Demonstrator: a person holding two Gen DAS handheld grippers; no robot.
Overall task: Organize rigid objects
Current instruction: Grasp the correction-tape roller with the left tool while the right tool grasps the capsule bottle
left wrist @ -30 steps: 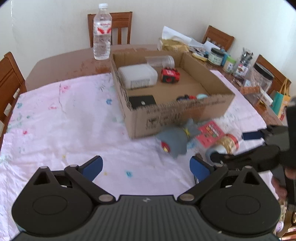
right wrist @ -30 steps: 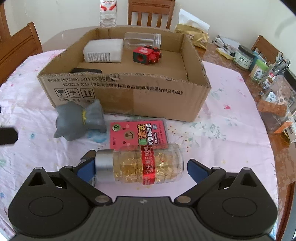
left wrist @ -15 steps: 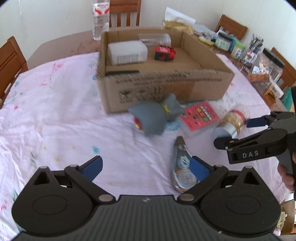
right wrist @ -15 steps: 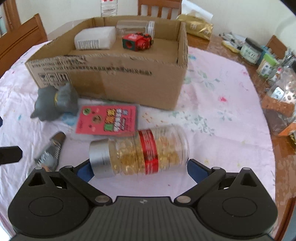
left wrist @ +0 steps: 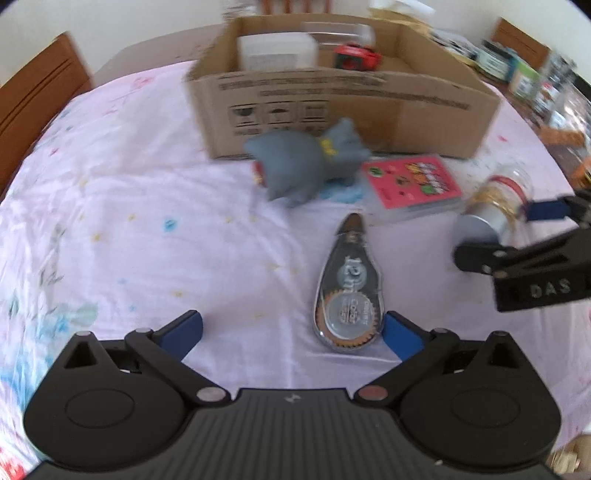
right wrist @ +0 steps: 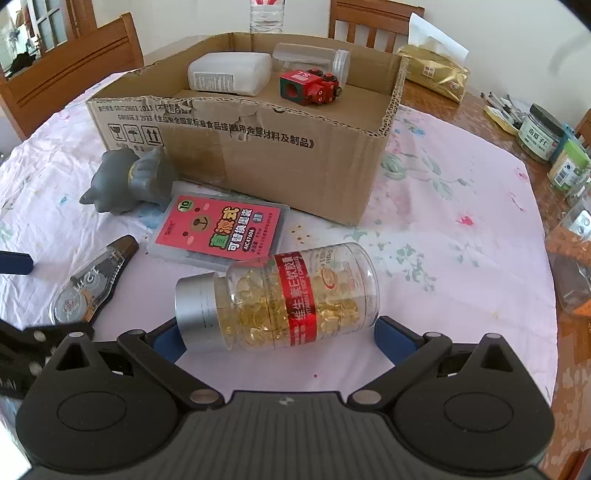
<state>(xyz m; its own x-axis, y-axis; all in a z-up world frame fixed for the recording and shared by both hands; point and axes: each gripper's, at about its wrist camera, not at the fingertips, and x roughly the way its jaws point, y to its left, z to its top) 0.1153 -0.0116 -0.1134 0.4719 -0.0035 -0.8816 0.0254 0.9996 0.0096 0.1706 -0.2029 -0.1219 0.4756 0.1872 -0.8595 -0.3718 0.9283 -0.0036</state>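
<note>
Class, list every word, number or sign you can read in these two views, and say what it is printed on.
"DAS": right claw arm.
"12m": correction tape.
"10", "AIC47606": pink card pack.
"GB/T2801 2013", fragile, umbrella and arrows signs: cardboard box.
"E": red band on capsule bottle.
Jar labels at the table edge: too small to read.

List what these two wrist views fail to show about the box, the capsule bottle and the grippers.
- Cardboard box floor near its front: hidden by the front wall in both views.
- Capsule bottle contact with the right gripper: the bottle covers the left fingertip, so touching cannot be told.
- Water bottle: cut off by the top edge, right wrist view.
- Left wrist view: motion blur smears the box print and the grey toy.
- Left gripper: open, beside the correction tape.
</note>
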